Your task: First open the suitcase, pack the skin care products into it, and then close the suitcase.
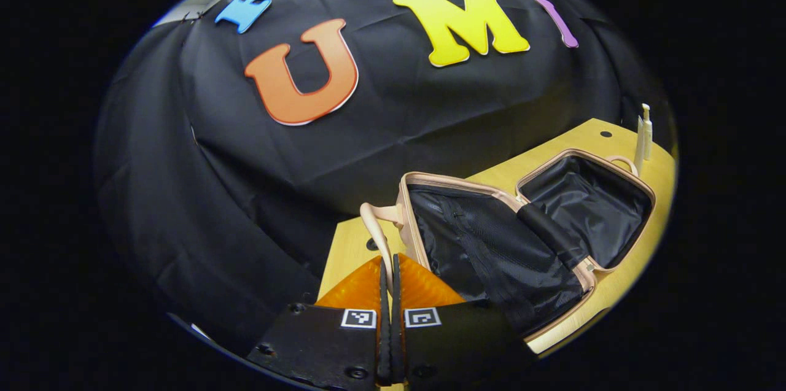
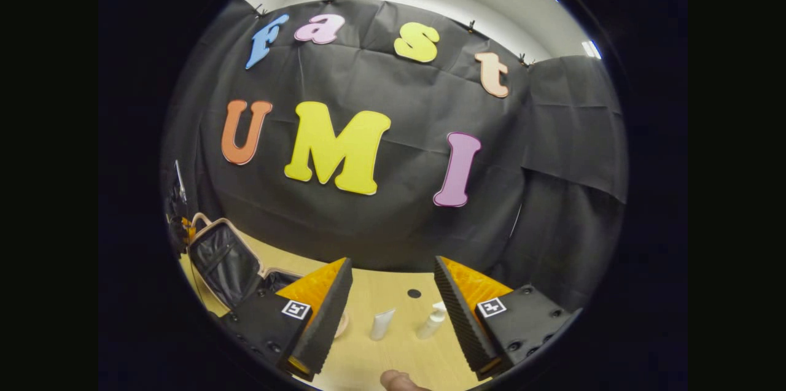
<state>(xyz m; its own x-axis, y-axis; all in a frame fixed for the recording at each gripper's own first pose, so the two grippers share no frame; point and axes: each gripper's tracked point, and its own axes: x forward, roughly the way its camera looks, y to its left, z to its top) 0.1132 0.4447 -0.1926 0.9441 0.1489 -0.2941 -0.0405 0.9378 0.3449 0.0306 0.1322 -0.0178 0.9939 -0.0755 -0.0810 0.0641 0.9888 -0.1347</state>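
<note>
The beige suitcase [image 1: 528, 225] lies open on the wooden table [image 1: 350, 250], its black lining and mesh pocket showing. My left gripper [image 1: 388, 263] is shut at its near-left corner, and the beige handle strap [image 1: 373, 225] runs in between the fingers. A white tube [image 1: 643, 133] stands beyond the case. In the right gripper view the open suitcase [image 2: 224, 262] is at the far left. My right gripper [image 2: 393, 262] is open above the table, holding nothing. Below it lie a white tube [image 2: 382, 323] and a white pump bottle [image 2: 431, 320]. A round pale item [image 2: 342, 325] is half hidden behind one finger.
The table [image 2: 381, 293] has a small dark hole [image 2: 414, 293] near its back edge, close to the black cloth wall. A person's fingertip [image 2: 399, 380] shows at the bottom edge of the right gripper view. A second hole [image 1: 606, 134] lies past the suitcase.
</note>
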